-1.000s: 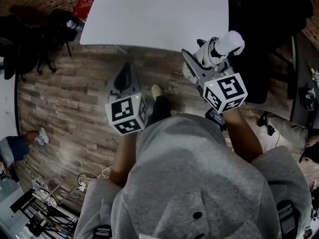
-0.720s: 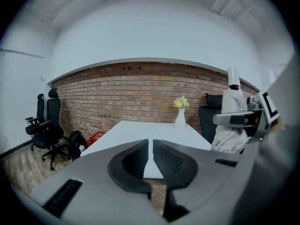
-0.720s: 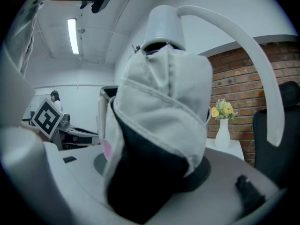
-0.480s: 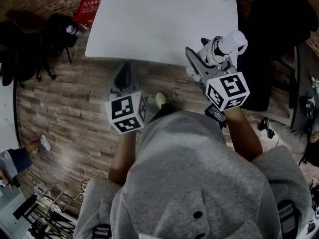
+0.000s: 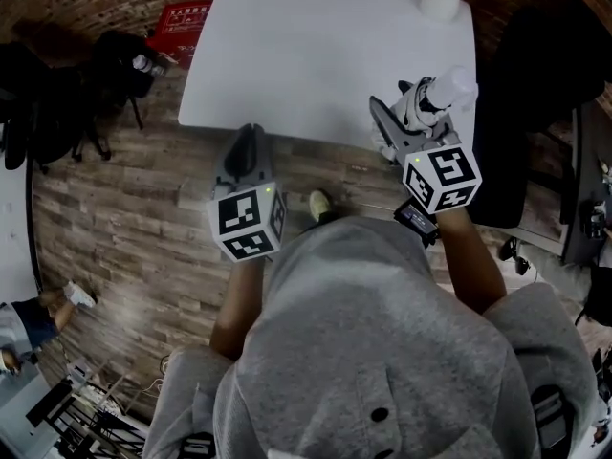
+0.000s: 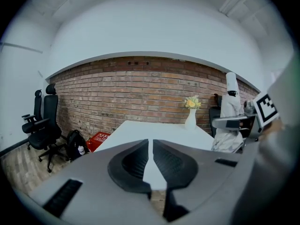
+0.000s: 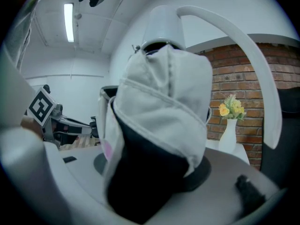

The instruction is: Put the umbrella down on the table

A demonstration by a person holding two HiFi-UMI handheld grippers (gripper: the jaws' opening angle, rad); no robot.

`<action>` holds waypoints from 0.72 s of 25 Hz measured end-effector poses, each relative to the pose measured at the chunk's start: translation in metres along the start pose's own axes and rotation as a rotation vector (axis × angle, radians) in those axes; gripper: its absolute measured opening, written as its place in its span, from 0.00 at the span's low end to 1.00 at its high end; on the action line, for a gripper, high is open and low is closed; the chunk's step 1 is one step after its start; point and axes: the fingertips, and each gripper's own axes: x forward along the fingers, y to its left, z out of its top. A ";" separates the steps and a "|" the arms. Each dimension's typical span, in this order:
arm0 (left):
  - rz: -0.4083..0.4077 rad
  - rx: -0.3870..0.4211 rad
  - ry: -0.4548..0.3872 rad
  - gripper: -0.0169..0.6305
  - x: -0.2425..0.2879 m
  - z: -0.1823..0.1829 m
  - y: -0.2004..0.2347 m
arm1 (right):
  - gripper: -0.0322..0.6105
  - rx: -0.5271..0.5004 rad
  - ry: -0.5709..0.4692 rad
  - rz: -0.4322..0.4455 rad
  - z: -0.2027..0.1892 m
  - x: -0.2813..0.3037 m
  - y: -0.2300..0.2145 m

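The folded white umbrella (image 5: 435, 94) with a white cap stands upright in my right gripper (image 5: 409, 115), which is shut on its bundled lower part, above the near right edge of the white table (image 5: 316, 55). In the right gripper view the umbrella (image 7: 159, 107) fills the frame and hides the jaws of the right gripper (image 7: 154, 170). My left gripper (image 5: 247, 143) sits at the table's near edge with its jaws shut and nothing in them. In the left gripper view the left gripper (image 6: 151, 159) points across the table (image 6: 164, 130), with the umbrella (image 6: 229, 111) off to the right.
A white vase with yellow flowers (image 5: 442, 0) stands at the table's far right corner. A black chair (image 5: 535, 75) is right of the table. A backpack (image 5: 120, 55) and red box (image 5: 182, 17) lie on the wood floor at the left, with office chairs (image 6: 42, 130) by the brick wall.
Both grippers have moved forward to the table. The umbrella, held the same way, now hangs over the table's near edge, and the vase has come into view.
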 end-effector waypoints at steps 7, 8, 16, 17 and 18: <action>-0.024 0.004 0.016 0.09 0.016 -0.006 0.019 | 0.42 -0.018 0.028 -0.008 -0.006 0.026 0.007; -0.027 0.002 0.020 0.09 0.018 -0.008 0.020 | 0.42 -0.021 0.034 -0.010 -0.007 0.028 0.007; -0.049 -0.016 0.038 0.09 0.020 -0.015 0.018 | 0.42 -0.047 0.088 -0.017 -0.022 0.038 0.005; -0.047 -0.017 0.039 0.09 0.021 -0.017 0.018 | 0.42 -0.053 0.095 -0.014 -0.025 0.040 0.004; -0.044 -0.019 0.039 0.09 0.023 -0.018 0.019 | 0.42 -0.056 0.100 -0.011 -0.028 0.042 0.003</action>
